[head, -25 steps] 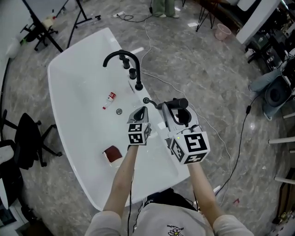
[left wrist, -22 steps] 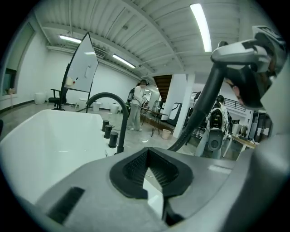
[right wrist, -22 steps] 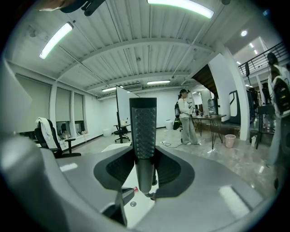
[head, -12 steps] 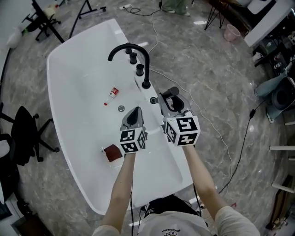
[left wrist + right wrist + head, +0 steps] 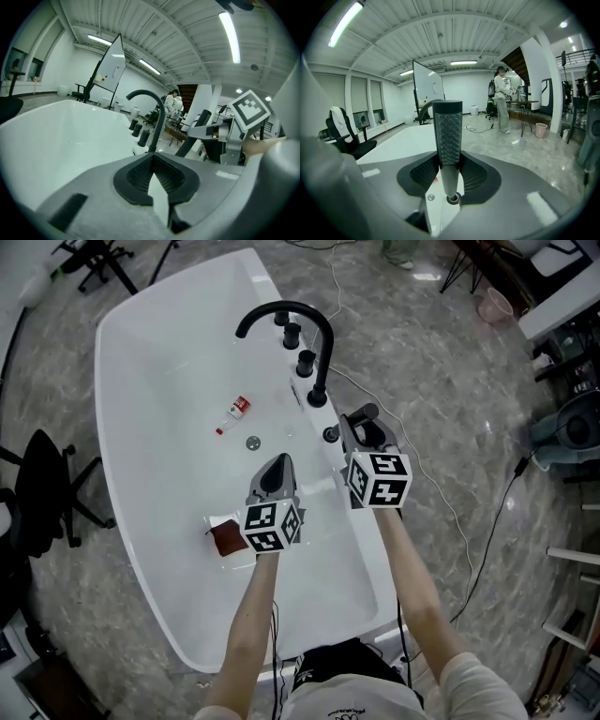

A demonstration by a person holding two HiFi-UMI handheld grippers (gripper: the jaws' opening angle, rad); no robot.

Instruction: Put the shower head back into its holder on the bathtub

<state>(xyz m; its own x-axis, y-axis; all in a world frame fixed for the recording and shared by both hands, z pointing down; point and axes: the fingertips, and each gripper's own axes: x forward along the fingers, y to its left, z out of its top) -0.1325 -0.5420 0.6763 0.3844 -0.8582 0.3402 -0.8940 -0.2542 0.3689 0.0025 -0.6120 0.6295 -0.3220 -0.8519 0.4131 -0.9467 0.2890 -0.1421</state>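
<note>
Shower head (image 5: 447,131) stands upright, clamped between jaws of right tool (image 5: 449,165).

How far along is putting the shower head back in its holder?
Done: the right gripper is shut on the shower head, upright over the bathtub rim. In hand: lining its lower end up with the holder. Left: seating it and letting go; whether it has entered cannot be told. The left gripper is shut, empty.
</note>
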